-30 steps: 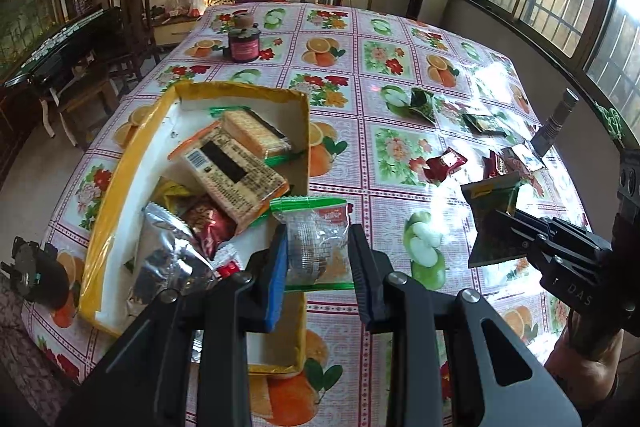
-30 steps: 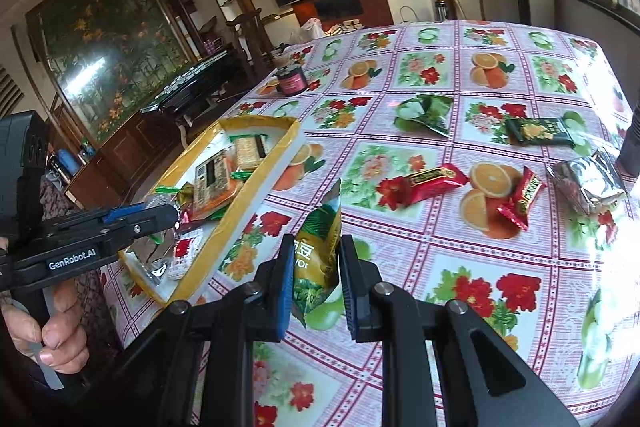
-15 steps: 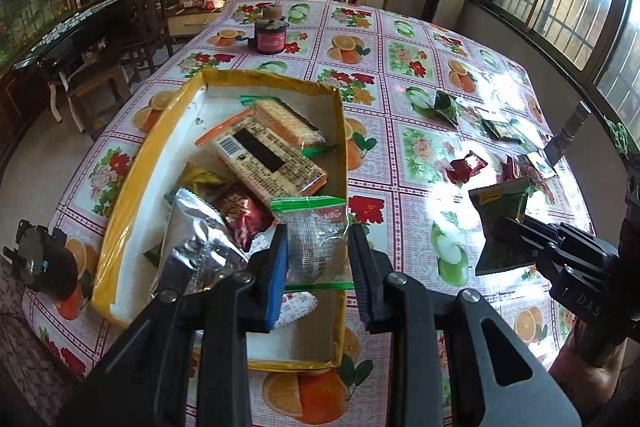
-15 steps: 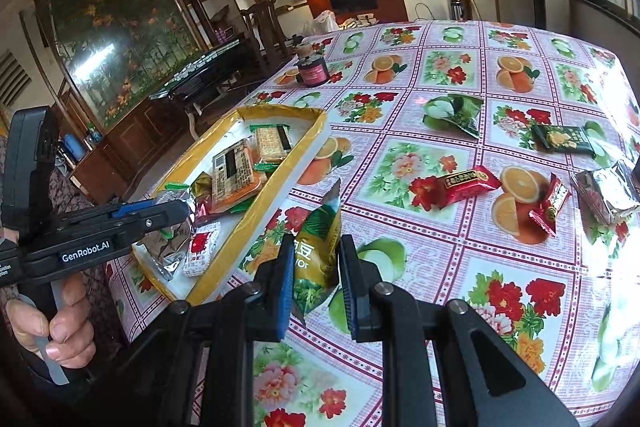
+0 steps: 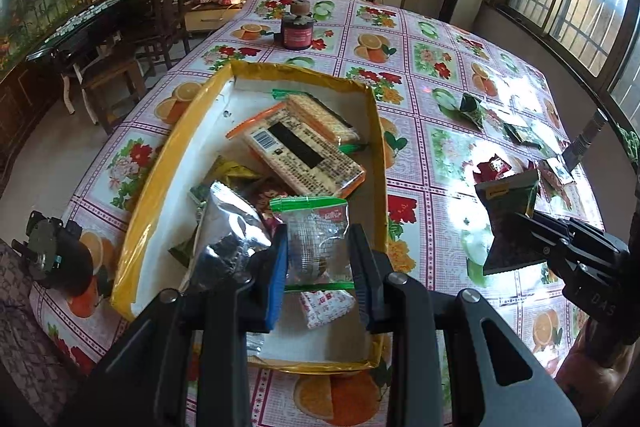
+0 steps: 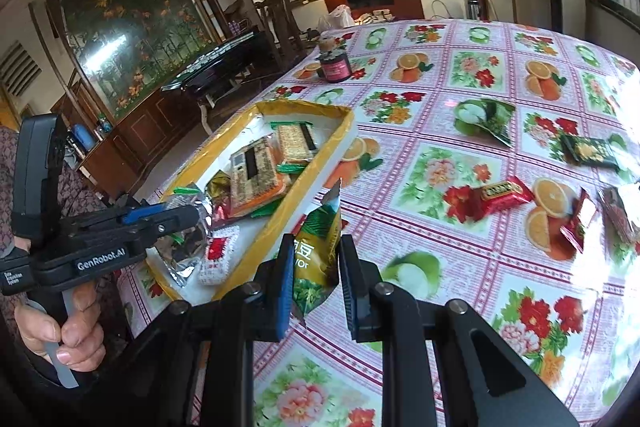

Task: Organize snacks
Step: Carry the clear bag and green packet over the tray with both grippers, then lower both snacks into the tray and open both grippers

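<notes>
My left gripper (image 5: 318,255) is shut on a clear packet with a green top strip (image 5: 312,223), held above the near end of the yellow-rimmed box (image 5: 160,163). Inside the box lie two cracker packs (image 5: 304,155), a silver foil packet (image 5: 228,227) and other small snacks. My right gripper (image 6: 314,267) is shut on a green snack bag (image 6: 320,247), which stands upright just right of the box's wall (image 6: 280,219). The left gripper (image 6: 192,217) also shows over the box in the right wrist view. Loose snacks lie on the tablecloth: a red bar (image 6: 502,193) and two green packets (image 6: 486,119).
A dark jar (image 5: 296,33) stands at the far end of the table. A black device (image 5: 56,259) sits at the table's left edge. Wooden chairs (image 5: 160,7) and a low dark table stand beyond that edge. A person's hand (image 6: 68,339) grips the left handle.
Both grippers have moved with their packets still held. The left one has come further over the box. The right one, with the green bag, has drawn closer to the box's wall.
</notes>
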The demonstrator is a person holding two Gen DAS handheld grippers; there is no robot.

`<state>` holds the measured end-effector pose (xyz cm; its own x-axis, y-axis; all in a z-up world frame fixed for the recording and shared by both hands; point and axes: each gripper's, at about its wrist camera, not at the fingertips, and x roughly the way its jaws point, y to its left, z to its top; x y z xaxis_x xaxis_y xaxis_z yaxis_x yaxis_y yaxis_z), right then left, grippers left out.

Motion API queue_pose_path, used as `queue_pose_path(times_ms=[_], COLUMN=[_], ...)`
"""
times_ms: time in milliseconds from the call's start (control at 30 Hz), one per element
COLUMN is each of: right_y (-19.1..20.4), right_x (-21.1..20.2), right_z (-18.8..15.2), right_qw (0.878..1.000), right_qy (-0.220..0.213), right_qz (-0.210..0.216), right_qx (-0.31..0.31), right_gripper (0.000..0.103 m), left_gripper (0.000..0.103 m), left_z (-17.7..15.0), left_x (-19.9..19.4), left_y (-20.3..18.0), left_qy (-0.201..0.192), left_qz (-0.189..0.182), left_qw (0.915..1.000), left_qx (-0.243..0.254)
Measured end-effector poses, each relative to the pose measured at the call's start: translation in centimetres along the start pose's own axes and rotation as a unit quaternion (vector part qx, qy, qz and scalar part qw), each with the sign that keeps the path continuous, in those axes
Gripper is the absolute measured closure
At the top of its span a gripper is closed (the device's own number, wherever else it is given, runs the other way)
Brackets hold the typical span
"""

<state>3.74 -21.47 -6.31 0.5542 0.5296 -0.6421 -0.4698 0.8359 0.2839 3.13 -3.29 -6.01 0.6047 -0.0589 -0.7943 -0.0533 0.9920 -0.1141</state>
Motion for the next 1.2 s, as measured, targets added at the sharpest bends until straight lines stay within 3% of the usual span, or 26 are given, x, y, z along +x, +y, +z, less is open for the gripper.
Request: queue_pose_path(times_ms=[533, 1200], right_y=[3.6, 4.2], right_x=[4.0, 8.1], right_z=[2.8, 5.1], right_qw=[0.998, 0.997], right_qy=[0.012, 0.020], right_qz=[0.047, 0.067], right_qx=[-0.027, -0.019], right_gripper=[0.083, 0.083], left_gripper=[0.072, 0.072], left_z=[0.4, 1.1], left_x=[1.1, 2.3], left_y=[2.8, 3.6], left_qy=[0.008, 0.021], left_qz=[0.017, 0.023], left_qw=[0.9995, 0.9991], left_qx=[-0.024, -0.027])
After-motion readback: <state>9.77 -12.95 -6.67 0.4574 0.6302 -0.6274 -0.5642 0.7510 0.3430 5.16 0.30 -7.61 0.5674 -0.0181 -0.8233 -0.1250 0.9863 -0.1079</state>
